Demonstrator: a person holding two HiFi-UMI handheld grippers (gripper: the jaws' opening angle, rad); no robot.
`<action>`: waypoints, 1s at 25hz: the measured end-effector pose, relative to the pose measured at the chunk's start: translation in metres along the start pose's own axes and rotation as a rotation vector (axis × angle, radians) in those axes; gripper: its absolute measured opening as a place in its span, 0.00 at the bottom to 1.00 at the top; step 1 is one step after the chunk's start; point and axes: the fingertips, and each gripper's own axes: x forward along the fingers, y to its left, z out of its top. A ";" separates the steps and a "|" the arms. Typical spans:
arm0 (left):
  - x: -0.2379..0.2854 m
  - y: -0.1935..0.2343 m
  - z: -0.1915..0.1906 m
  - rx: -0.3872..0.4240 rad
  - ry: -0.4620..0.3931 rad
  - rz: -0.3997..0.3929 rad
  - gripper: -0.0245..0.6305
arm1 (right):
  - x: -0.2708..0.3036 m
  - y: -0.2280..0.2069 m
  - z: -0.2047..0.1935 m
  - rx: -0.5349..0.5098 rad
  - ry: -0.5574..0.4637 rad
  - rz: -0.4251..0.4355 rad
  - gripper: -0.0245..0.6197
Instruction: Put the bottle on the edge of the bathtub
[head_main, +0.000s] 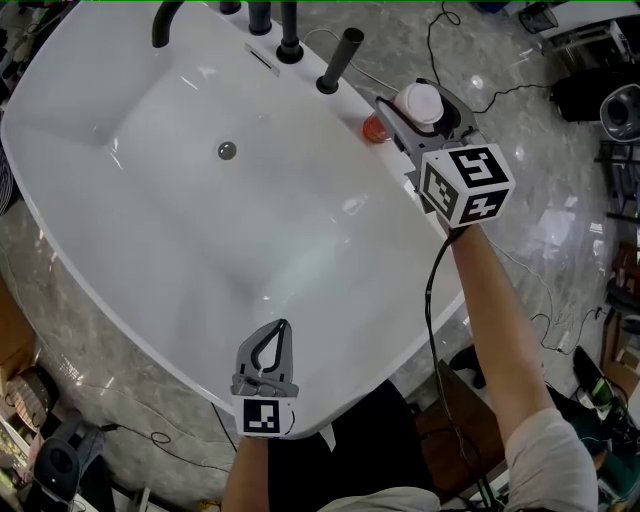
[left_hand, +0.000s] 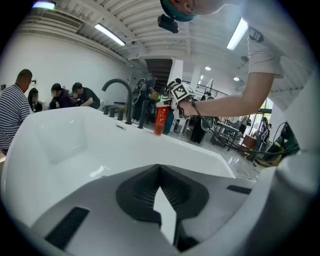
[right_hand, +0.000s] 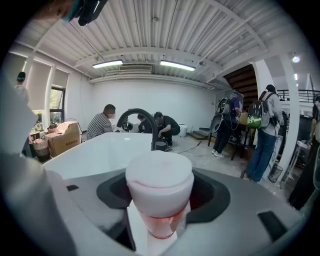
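Observation:
A red bottle with a wide white cap (head_main: 418, 102) stands upright at the far right rim of the white bathtub (head_main: 120, 300), its base (head_main: 374, 130) at the rim. My right gripper (head_main: 402, 116) is shut on the bottle just under the cap. The right gripper view shows the cap (right_hand: 159, 179) filling the gap between the jaws. From the left gripper view, the bottle (left_hand: 160, 120) rises from the far rim. My left gripper (head_main: 269, 349) is shut and empty, hovering over the tub's near rim; its closed fingertips (left_hand: 161, 182) point across the basin.
Black tap fittings (head_main: 290, 40), a hand shower (head_main: 340, 62) and a curved spout (head_main: 165, 20) line the far rim beside the bottle. A drain (head_main: 227, 151) sits in the basin. Cables (head_main: 500, 95) and gear lie on the marble floor. Several people (left_hand: 15, 112) stand beyond the tub.

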 end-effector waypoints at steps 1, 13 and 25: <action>0.000 0.000 -0.001 -0.013 0.008 0.001 0.05 | 0.003 -0.001 -0.001 -0.002 0.005 0.004 0.50; -0.001 -0.004 -0.005 -0.028 0.022 0.002 0.05 | 0.010 -0.013 -0.002 0.032 0.006 -0.023 0.50; 0.005 -0.001 -0.010 -0.020 0.034 -0.011 0.05 | 0.018 -0.023 -0.008 0.085 -0.019 -0.047 0.50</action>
